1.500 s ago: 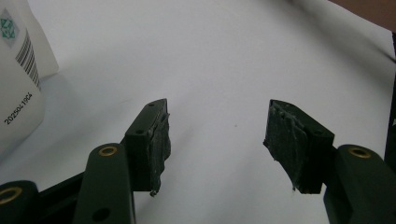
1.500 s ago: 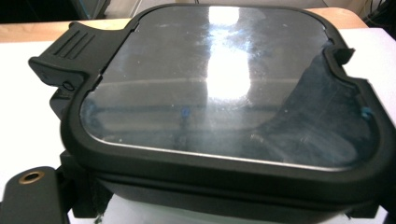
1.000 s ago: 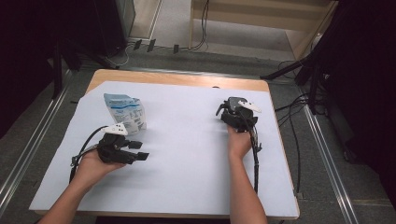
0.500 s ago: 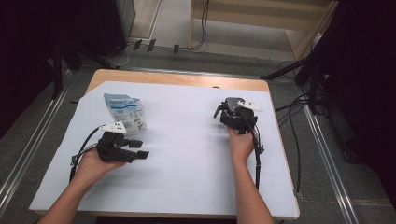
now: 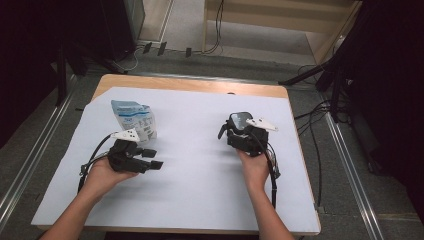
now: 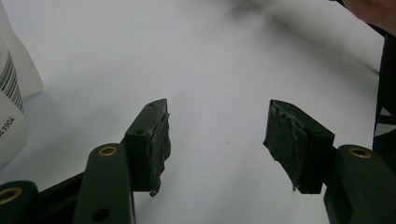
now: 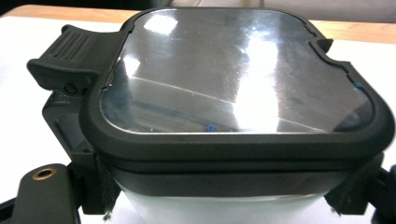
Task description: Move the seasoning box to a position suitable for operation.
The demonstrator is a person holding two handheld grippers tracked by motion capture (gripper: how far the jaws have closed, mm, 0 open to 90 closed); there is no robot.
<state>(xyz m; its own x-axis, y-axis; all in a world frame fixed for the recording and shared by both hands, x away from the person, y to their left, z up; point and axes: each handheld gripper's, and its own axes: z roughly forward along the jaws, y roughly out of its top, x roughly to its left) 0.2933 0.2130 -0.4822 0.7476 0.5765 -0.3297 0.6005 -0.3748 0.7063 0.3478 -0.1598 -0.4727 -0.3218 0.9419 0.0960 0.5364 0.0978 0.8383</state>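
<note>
Right tool grips the lidded container; left tool waits open by the pouch.

My right tool (image 7: 224,196) is clamped on the black-lidded container (image 7: 233,93), at the counter's (image 5: 200,210) right; I judge it rigid and light, its glossy lid slippery, so the walls under the rim suit best. The right tool view shows the latch tab (image 7: 63,60); the high view places the blue-and-white pouch (image 5: 134,118), probably soft, just beyond my left tool (image 6: 217,140), which stands wide open and empty.

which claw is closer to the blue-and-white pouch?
Left. The left claw sits just in front of the pouch, open; the right claw is across the table, clamped on a lidded container.
</note>
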